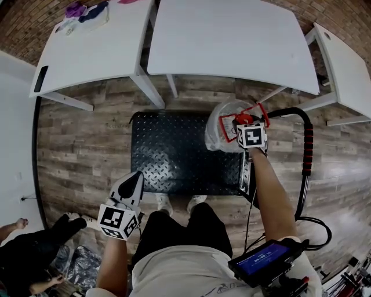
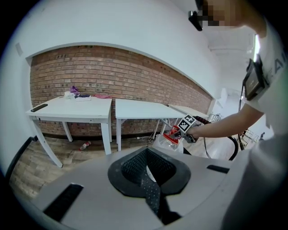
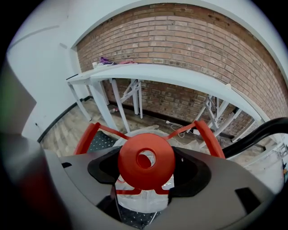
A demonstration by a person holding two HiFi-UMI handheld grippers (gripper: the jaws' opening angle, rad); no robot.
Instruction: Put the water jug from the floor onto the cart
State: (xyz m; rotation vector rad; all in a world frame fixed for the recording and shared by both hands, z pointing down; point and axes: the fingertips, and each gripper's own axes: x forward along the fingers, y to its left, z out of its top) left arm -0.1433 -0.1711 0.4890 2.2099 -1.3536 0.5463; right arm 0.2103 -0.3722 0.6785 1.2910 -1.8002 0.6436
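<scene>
Red handle [image 3: 146, 161] clamped in my right gripper [image 1: 243, 122].
Clear water jug [image 1: 218, 129] is over the black cart's [image 1: 174, 152] right end; my left gripper [image 1: 131, 185] is closed on nothing, near the cart's front edge.

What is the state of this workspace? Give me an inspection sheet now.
Surface: black cart, on wood floor.
Job's things: water jug at cart's far right corner; resting or lifted, unclear.
Clutter: cloths on left table; bottle on floor.
Grippers: right gripper jaws shut on jug's red handle; left gripper jaws shut, empty.
Cables: white cable under a table.
Surroundings: brick wall; another person at left.
</scene>
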